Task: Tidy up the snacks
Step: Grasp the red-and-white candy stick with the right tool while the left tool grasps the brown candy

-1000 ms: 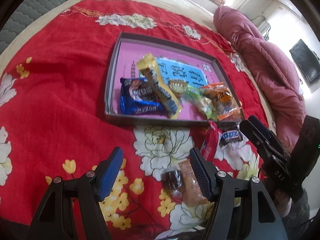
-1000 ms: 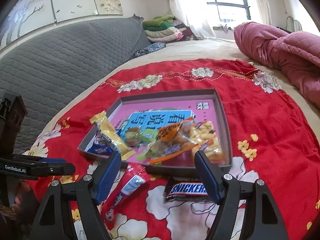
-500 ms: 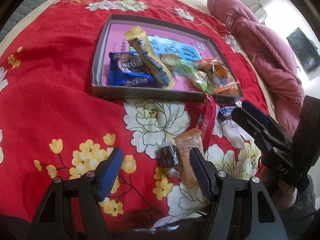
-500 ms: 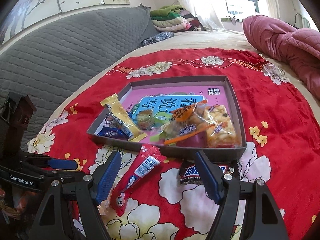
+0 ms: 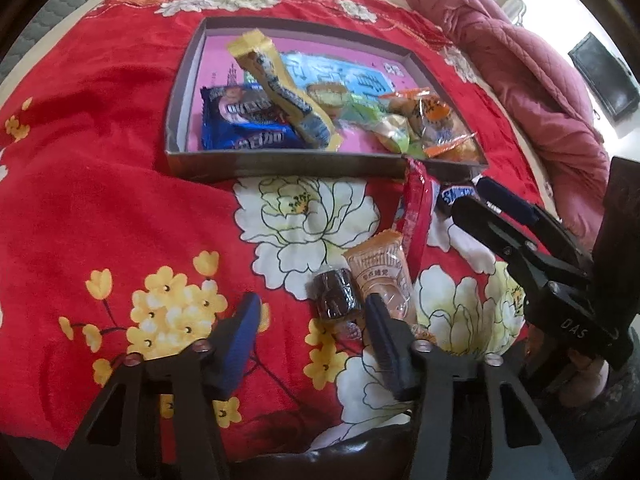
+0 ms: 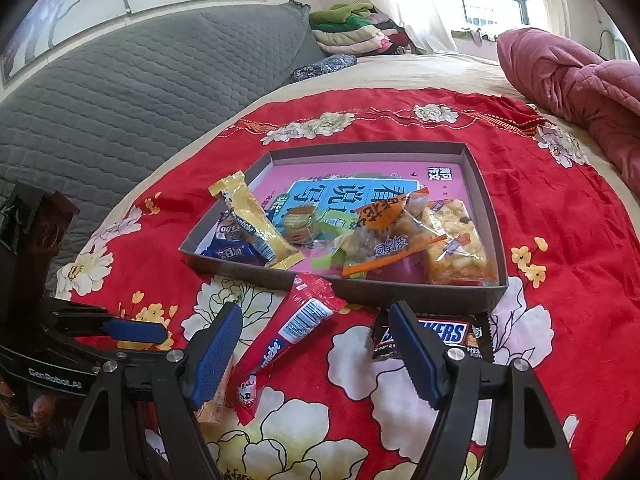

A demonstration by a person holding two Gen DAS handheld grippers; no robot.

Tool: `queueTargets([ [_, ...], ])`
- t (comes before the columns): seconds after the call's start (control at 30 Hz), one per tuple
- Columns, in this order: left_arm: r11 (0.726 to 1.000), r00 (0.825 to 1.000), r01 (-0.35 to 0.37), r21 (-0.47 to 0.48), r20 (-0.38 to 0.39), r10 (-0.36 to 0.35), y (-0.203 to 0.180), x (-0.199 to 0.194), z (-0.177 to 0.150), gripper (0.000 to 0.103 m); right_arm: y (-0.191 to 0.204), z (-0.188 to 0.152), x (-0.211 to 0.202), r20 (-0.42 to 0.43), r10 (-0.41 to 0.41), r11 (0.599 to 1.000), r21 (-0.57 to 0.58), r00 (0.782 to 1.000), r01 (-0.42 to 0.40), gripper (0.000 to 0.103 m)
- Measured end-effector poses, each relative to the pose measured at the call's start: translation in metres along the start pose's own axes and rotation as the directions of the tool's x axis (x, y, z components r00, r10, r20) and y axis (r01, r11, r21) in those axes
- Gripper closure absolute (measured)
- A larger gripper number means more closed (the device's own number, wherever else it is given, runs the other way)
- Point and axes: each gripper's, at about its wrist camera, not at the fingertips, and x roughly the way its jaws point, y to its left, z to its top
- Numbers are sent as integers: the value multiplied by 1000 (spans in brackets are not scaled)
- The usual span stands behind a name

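Observation:
My left gripper (image 5: 312,304) hangs low over the red flowered cloth with its jaws closing. A dark brown wrapped candy (image 5: 334,294) lies between them, close to the right finger, and the pads are not pressing on it. A beige snack packet (image 5: 380,272) lies just right of the candy. My right gripper (image 6: 316,312) is open above a red stick packet (image 6: 296,328). A Snickers bar (image 6: 436,336) lies partly behind its right finger. Beyond them stands the grey tray (image 6: 400,296) with a pink floor, which holds several snack packs.
The tray (image 5: 280,164) holds a blue cookie pack (image 5: 248,124), a yellow bar (image 5: 276,88) and orange packets (image 5: 436,120). A pink quilt (image 6: 580,88) lies at the right and a grey padded headboard (image 6: 120,92) at the left. The right gripper's black fingers (image 5: 500,216) reach in beside the packets.
The left gripper has come down and closer to the dark candy and the beige packet, and its jaws have narrowed. The right gripper has barely shifted and stays as wide as before.

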Motion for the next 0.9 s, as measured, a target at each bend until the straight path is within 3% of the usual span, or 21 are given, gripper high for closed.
queueTargets([
  [0.7, 997, 997, 72, 12, -37, -72, -9, 27, 5, 58, 1, -9, 19, -83, 13, 1000, 5, 996, -12, 28],
  [0.9, 997, 996, 78, 6, -41, -78, -9, 32, 6, 58, -7, -11, 28, -123, 63, 996, 75, 990, -54, 38],
])
